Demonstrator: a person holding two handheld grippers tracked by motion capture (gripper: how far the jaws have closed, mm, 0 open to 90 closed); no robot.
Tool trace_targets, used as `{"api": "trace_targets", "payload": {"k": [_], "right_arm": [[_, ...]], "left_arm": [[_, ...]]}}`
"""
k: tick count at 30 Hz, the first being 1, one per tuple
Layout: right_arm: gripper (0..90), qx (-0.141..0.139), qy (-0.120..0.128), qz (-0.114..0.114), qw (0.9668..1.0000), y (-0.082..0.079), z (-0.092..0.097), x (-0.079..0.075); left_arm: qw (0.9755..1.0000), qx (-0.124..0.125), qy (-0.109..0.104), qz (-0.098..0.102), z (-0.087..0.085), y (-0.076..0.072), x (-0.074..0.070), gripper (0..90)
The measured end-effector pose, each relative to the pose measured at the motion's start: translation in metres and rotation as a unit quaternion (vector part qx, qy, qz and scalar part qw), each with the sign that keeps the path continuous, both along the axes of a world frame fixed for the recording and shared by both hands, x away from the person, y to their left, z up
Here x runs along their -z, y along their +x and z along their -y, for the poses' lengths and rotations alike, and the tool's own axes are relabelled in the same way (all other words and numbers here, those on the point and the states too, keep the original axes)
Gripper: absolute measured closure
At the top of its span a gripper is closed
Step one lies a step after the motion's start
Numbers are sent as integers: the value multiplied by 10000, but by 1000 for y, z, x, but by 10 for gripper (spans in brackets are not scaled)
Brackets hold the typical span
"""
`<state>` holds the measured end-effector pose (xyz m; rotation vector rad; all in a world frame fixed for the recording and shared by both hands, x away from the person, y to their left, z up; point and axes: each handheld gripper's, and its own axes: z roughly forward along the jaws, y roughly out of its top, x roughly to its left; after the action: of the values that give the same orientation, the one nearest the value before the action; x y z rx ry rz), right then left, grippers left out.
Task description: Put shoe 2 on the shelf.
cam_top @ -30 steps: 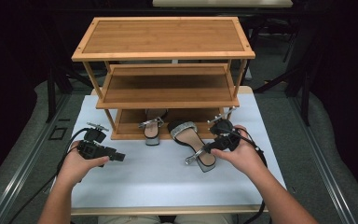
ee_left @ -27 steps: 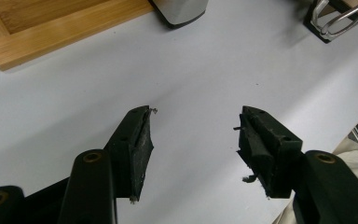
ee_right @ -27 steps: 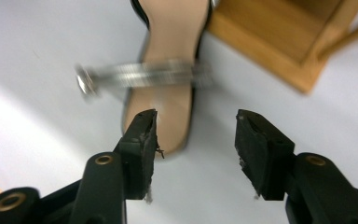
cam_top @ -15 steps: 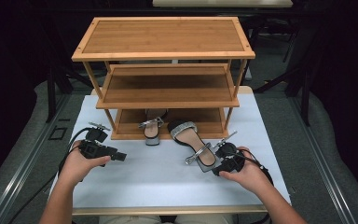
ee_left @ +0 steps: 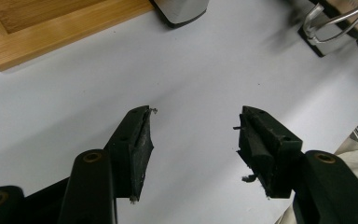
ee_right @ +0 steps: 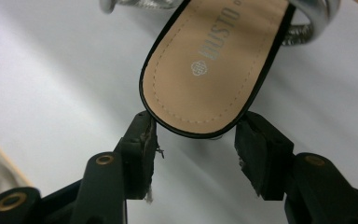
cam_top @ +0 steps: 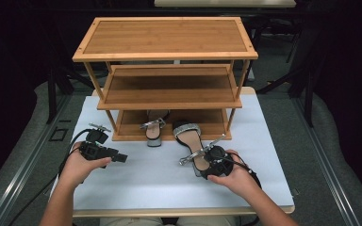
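Right gripper [ee_right: 193, 140] down low at the heel end of the near sandal [ee_right: 214, 65], jaws spread wide, one on either side of the rounded heel edge, not closed on it. Tan insole with a printed logo straight ahead of the jaws, black rim around it, silver strap [ee_right: 314, 11] curving off beyond and to the right. From the high view, right gripper [cam_top: 215, 161] held in the right hand [cam_top: 235, 176], sitting right at the sandal [cam_top: 191, 141], which lies on the white table [cam_top: 160, 183] with its toe toward the wooden shoe rack [cam_top: 167, 70].

Over to the left gripper [ee_left: 193, 135]: jaws wide apart, nothing between them, just bare white surface below. Ahead and to the left of those jaws, a corner of the rack's bottom board [ee_left: 51, 28]; ahead, the block heel of the second sandal [ee_left: 182, 10]; far ahead-right, a silver strap loop [ee_left: 335, 23]. High view again: left gripper [cam_top: 104, 151] in the left hand [cam_top: 78, 165], well apart from both sandals, second sandal [cam_top: 154, 129] resting partly on the rack's lowest shelf.
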<state>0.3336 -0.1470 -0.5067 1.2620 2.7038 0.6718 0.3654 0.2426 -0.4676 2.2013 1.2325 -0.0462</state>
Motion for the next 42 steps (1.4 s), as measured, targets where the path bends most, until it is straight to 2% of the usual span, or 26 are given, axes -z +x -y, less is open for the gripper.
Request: {"api": "trace_targets", "payload": {"k": [1,2,6,10,12,15,19,25,27,28,31,35,42], "right_arm": [[482,-41,49,-7,10000,0,-2,0],[478,3,-116,85,9999,-2,-7,0],[452,-9,-57,118,9999,-3,-16,1],[445,-28,72,115,9999,-2,-16,3],[446,4,6,143,9999,-2,-17,2],[448,58,125,116,9998,-1,-18,-2],[453,173,332,123,9992,8,-17,-12],[454,299,326,244,9987,20,-25,-17],[455,425,312,349,9980,26,-28,-19],[455,473,342,330,9977,31,-29,-19],[455,484,380,288,9977,38,-32,-17],[456,552,294,314,9975,47,-37,-15],[458,648,359,316,9968,62,-45,-16]], "left_arm": [[10000,6,-3,3,0,0,0,440],[10000,7,-5,1,0,0,0,440],[10000,-12,7,-11,-1,1,1,440],[10000,-13,-8,-22,-1,1,2,441],[10000,-18,-1,-19,-1,1,2,440],[10000,-11,-6,-6,0,1,1,441],[10000,15,0,-23,0,1,2,441],[10000,-12,0,-2,-1,2,2,441],[10000,-10,0,1,-2,1,1,441],[10000,-11,2,0,-2,1,2,441],[10000,-13,0,-6,-2,1,2,441],[10000,-29,-7,-2,-3,1,1,441],[10000,-18,11,-2,-2,2,2,441]]}}
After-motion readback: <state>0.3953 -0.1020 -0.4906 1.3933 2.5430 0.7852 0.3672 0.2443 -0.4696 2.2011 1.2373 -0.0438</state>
